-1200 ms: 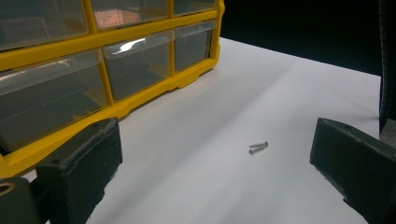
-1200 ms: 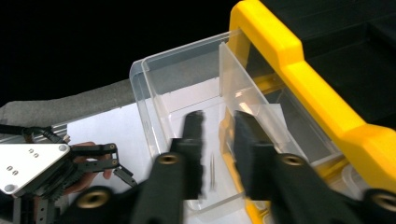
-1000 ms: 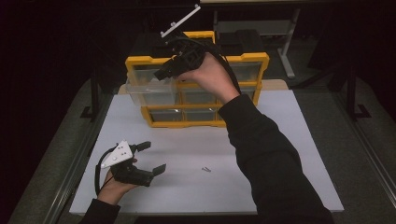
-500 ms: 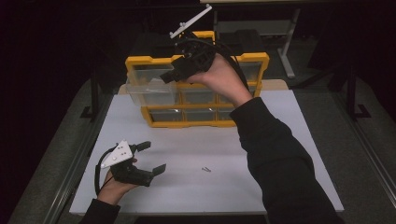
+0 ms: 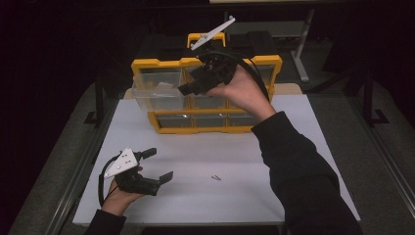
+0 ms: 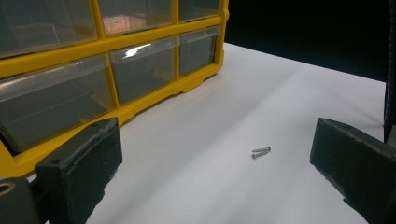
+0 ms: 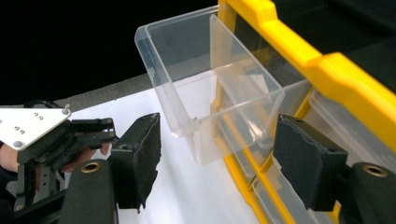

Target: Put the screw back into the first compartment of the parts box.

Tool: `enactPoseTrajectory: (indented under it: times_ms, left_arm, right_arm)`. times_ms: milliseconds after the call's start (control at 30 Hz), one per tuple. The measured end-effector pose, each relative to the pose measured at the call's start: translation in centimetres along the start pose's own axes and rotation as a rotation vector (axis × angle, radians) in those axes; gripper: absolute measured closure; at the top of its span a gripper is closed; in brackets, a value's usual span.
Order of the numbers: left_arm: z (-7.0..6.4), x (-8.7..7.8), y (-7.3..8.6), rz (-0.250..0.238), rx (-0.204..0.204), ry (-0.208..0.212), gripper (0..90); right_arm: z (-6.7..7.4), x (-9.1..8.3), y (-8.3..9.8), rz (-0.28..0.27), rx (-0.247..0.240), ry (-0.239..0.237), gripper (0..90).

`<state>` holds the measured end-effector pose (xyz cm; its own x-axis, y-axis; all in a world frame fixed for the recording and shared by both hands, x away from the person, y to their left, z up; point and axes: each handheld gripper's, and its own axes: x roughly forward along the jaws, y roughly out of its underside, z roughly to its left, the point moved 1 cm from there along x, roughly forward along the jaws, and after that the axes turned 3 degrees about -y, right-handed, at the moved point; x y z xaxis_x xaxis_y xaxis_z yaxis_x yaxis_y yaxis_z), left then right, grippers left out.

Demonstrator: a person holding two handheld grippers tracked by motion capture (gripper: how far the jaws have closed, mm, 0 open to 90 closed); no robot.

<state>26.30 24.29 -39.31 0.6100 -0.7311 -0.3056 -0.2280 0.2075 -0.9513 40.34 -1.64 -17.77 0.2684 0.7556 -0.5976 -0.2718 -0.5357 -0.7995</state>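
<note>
White table (image 5: 293,147), seen from above, with a yellow drawer cabinet (image 5: 210,128) standing near its far edge; all positions below are given relative to this cabinet. One clear drawer (image 5: 159,95) juts from the cabinet's upper left bay, pulled well out and hanging over the table; in the right gripper view the drawer (image 7: 210,84) looks empty, with a clear divider across it. The right gripper (image 5: 188,89) is held in the air at the cabinet's front, just beside the drawer's open end. Its jaws have just been opening and now stand apart, with the drawer's front corner in the gap but neither pad pressing on it. The left gripper (image 5: 159,165) rests on the table well in front of the cabinet, toward its left side, jaws spread wide with nothing between them. Two small screws (image 5: 216,177) lie together on the table in front of the cabinet, near the left gripper, and show between its jaws in the left gripper view (image 6: 261,151).

Risks, as judged: the drawer, drawn far out and no longer gripped, may tip or slip from its bay if a jaw knocks it. The screws may roll or skid away if the wide jaws close off-centre on them.
</note>
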Motion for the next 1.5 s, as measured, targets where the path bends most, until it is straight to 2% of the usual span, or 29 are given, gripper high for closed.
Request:
enactPoseTrajectory:
  times_ms: [167, 200, 300, 433, 500, 533, 633, 667, 800, 1067, 1467, 1500]
  left_arm:
    - [0.0, -0.1, 0.1, -0.005, -0.008, -0.006, 1.7]
    - [0.1, -0.2, 0.1, -0.004, 0.002, -0.009, 1.7]
    - [0.2, -0.3, 0.2, 0.000, -0.003, -0.007, 1.7]
    - [0.3, -0.4, 0.3, -0.012, -0.004, -0.005, 1.7]
    - [0.3, -0.4, 0.3, -0.014, -0.011, -0.006, 1.7]
    - [0.3, -0.4, 0.3, -0.013, -0.009, -0.005, 1.7]
    - [0.4, -0.4, 0.3, -0.012, -0.005, -0.003, 1.7]
    - [0.4, -0.4, 0.3, -0.011, -0.003, -0.001, 1.7]
    - [0.3, -0.4, 0.3, -0.019, -0.019, 0.002, 1.7]
    - [0.3, -0.4, 0.3, -0.022, -0.014, 0.006, 1.7]
    - [0.3, -0.3, 0.3, -0.021, -0.011, 0.010, 1.7]
    - [0.3, -0.3, 0.3, -0.021, -0.012, 0.010, 1.7]
  right_arm:
    - [0.3, -0.1, 0.6, 0.003, 0.007, -0.003, 29.9]
    - [0.2, -0.1, 0.8, -0.004, -0.010, 0.001, 29.7]
    - [0.3, -0.2, 1.1, -0.004, 0.014, -0.006, 29.2]
    - [0.3, -0.2, 1.7, 0.003, 0.015, 0.002, 28.8]
    - [0.2, -0.2, 2.1, 0.001, -0.006, 0.001, 28.5]
    - [0.3, -0.3, 2.2, 0.005, 0.011, 0.002, 28.3]
    - [0.2, -0.3, 2.5, 0.006, -0.003, 0.005, 28.0]
    - [0.3, -0.3, 2.7, 0.005, 0.018, 0.000, 27.0]
    - [0.4, -0.1, 3.4, 0.019, 0.014, 0.013, 23.2]
    - [0.6, 0.3, 4.7, 0.042, 0.009, 0.025, 19.7]
    - [0.7, 0.4, 6.9, 0.059, 0.028, 0.038, 15.2]
    - [0.6, 0.5, 7.2, 0.063, 0.019, 0.042, 14.8]
